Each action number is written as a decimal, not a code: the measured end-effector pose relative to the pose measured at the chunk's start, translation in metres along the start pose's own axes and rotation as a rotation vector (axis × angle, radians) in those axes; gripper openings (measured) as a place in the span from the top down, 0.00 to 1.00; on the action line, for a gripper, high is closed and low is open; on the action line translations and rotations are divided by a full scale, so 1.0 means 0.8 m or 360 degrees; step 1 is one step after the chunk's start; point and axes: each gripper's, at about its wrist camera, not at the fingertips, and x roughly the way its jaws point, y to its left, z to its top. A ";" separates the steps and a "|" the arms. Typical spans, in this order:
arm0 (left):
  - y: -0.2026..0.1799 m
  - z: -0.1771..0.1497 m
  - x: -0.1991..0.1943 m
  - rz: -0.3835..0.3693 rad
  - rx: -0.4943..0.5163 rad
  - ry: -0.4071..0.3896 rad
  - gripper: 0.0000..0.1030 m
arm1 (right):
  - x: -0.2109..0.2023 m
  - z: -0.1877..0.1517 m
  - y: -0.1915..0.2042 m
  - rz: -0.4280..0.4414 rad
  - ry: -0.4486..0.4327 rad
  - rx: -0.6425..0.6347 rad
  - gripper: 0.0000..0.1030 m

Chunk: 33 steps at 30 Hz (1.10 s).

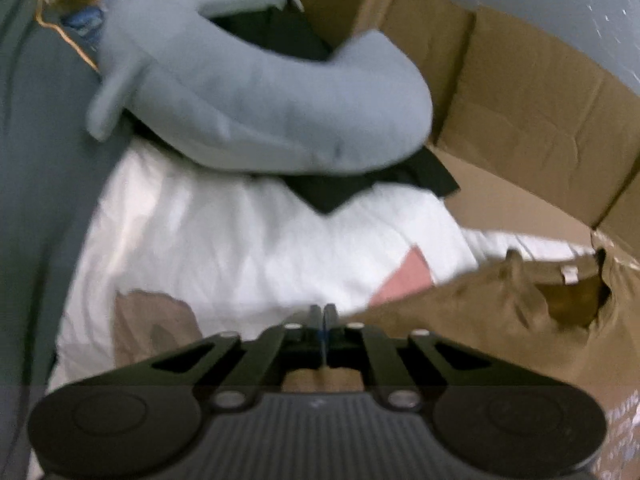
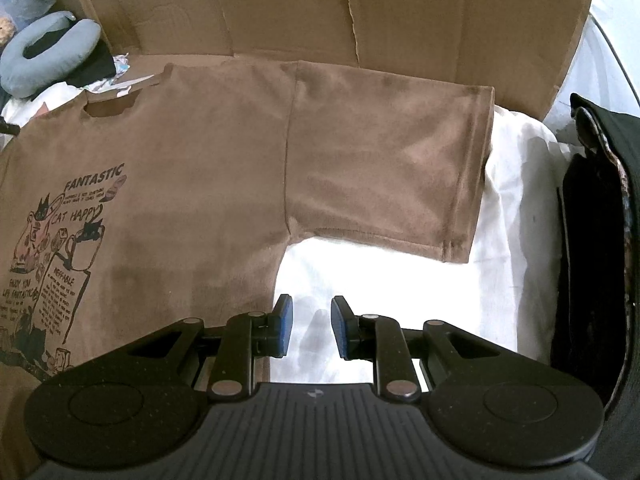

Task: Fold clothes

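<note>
A white cloth sheet (image 2: 400, 280) covers the surface, and a wall of flattened brown cardboard (image 2: 440, 20) stands along its far edge. Spread face-up on the sheet lies the brown short-sleeved T-shirt with a black cat print (image 2: 192, 168), its one sleeve stretched out flat toward the cardboard. At the far left corner a grey-blue U-shaped neck pillow (image 1: 248, 92) rests on dark folded fabric (image 1: 360, 188). The left claw (image 1: 324, 316) has its jaws pressed together over the T-shirt's edge; whether brown fabric is pinched between them is hidden in the blurred view. The right claw (image 2: 312, 328) hangs over bare sheet just beside the shirt's side hem, jaws narrowly parted with nothing between them.
</note>
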 end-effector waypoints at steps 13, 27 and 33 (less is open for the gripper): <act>-0.050 -0.001 -0.009 -0.0234 0.0092 0.0005 0.92 | 0.002 0.015 0.015 0.0038 -0.0026 -0.0019 0.73; -0.065 0.002 0.035 -0.0152 -0.0064 0.0044 0.92 | -0.002 0.001 0.010 0.0029 -0.0018 -0.0006 0.73; -0.044 0.008 -0.002 -0.0224 -0.0078 0.0023 0.67 | -0.008 0.006 0.010 0.0040 -0.0031 -0.0010 0.73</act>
